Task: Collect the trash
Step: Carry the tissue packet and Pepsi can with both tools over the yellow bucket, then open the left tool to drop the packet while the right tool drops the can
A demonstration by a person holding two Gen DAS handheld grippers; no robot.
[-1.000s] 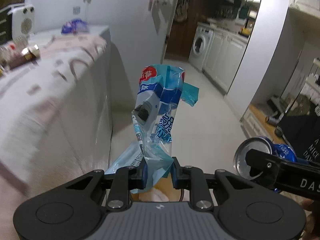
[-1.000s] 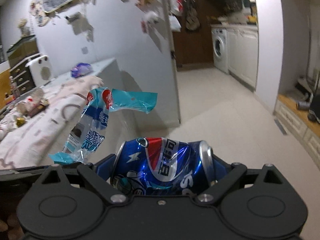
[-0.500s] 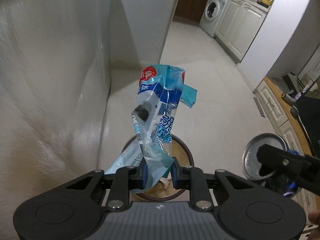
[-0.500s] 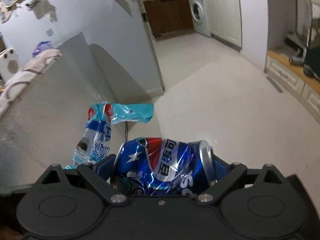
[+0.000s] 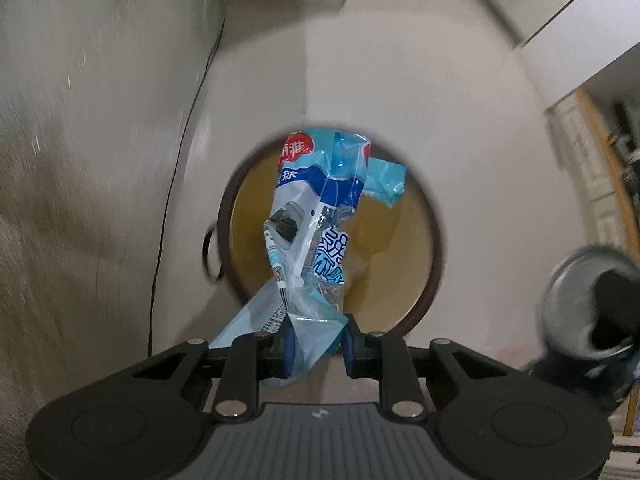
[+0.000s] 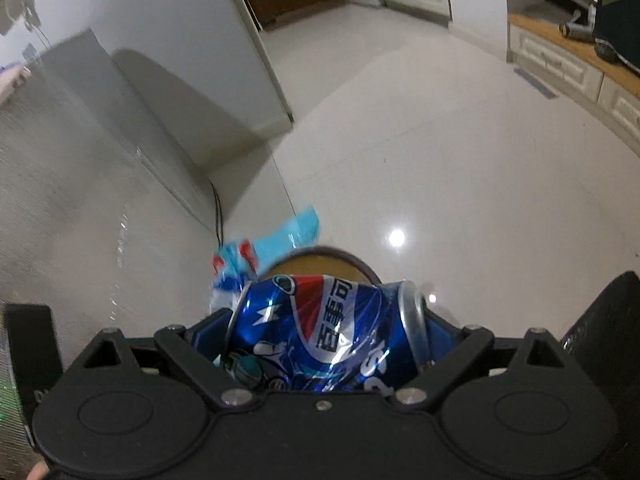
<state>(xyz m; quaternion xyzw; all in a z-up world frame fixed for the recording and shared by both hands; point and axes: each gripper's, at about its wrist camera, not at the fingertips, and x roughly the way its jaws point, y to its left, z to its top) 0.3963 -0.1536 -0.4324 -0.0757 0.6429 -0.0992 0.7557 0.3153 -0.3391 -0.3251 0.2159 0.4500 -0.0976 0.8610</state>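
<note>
left hand-held gripper point(image 5: 316, 346) is clenched on the bottom end of a crumpled light blue and white plastic wrapper point(image 5: 320, 216), with the rest of the wrapper sticking out away from the fingers, long axis running straight forward along them. right behind it, looking down, sits a round dark-rimmed trash bin with a yellowish inside point(image 5: 404, 248) on the pale tiled floor point(image 5: 460, 120). the wrapper lines up pretty much over the middle of the bin's opening, so i'd say letting go there should land it inside.

right hand-held gripper point(image 6: 326, 340) is grasping a crushed blue pepsi can point(image 6: 328, 332) sideways, can's long axis lying across between the fingers. from that camera the bin's rim point(image 6: 352, 258) only peeks out just beyond the can, a bit far of it, and the wrapper point(image 6: 280, 240) shows to the left. so the left hand looks nearer to being centred over the bin; the can seems to sit off to the bin's right and probably needs nudging over first. thin black cable point(image 5: 176, 184) runs down the wall on the left, well clear.
</note>
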